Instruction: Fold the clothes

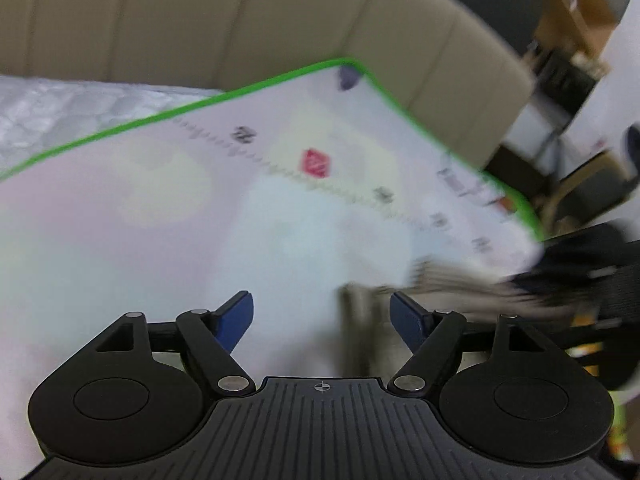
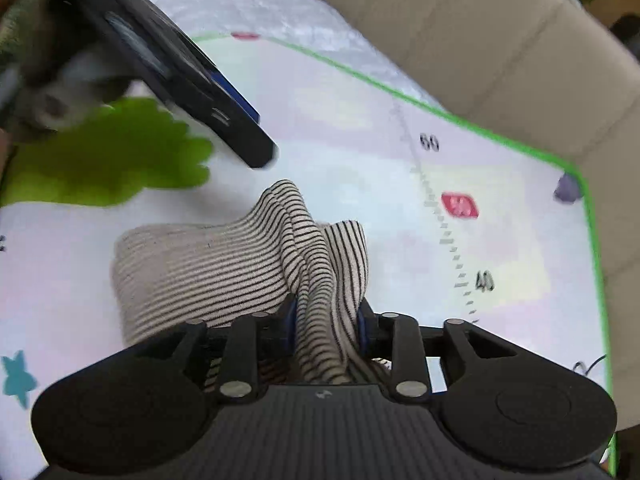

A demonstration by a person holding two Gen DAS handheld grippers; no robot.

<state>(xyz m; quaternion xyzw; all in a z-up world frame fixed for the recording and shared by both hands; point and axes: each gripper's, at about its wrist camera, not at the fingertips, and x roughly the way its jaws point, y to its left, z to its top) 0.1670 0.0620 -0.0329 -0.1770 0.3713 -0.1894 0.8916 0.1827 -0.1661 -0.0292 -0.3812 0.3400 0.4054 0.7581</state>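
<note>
a: what's the garment like?
b: a striped cloth (image 2: 224,264), thin dark lines on cream knit, soft and rumpled, one fold humped up in a ridge. it lies on a pale play mat (image 2: 500,240) with a green border and printed numbers.
a: and against the right hand-held gripper (image 2: 326,322)?
b: a bunched fold runs straight between its blue pads, which are pinched tight on the fabric; the rest spreads away to the left.
a: the left hand-held gripper (image 1: 322,314)?
b: spread wide, nothing between its blue pads, over the mat. the cloth shows blurred at its right, near one pad.
a: surroundings?
b: a beige cushioned sofa back (image 2: 500,48) beyond the mat.
</note>
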